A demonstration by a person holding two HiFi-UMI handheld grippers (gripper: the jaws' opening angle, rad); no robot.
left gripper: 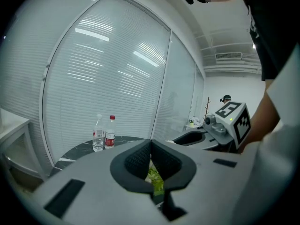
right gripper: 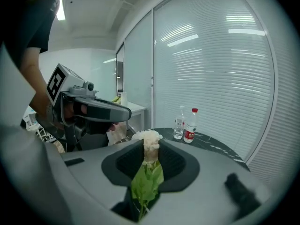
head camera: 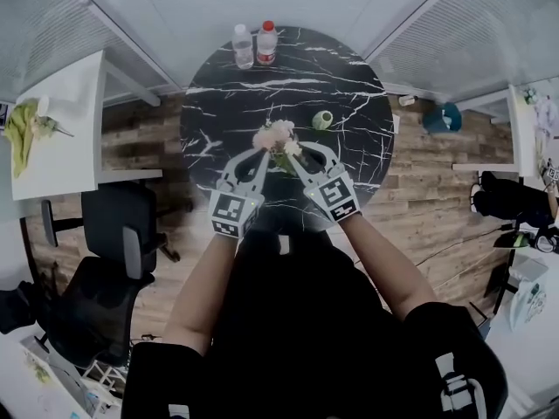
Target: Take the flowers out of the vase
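Observation:
Over the round black marble table [head camera: 341, 68], both grippers hold a small bunch of pale flowers [head camera: 276, 134]. In the left gripper view, my left gripper [head camera: 262, 153] is shut on green leaves and stem [left gripper: 155, 179], with the bloom hidden behind its pads. My right gripper [head camera: 298, 157] is shut on a white flower [right gripper: 149, 138], whose green leaves [right gripper: 146, 182] hang between the jaws. A small green vase [head camera: 322, 120] stands on the table to the right of the flowers, apart from both grippers. The two grippers sit side by side, tips nearly touching.
Two water bottles [head camera: 243, 46] [head camera: 266, 43] stand at the table's far edge. A white side table [head camera: 61, 120] with a green cloth is at the left. A black office chair [head camera: 113, 234] sits near left, and a teal object [head camera: 447, 116] lies on the wooden floor at the right.

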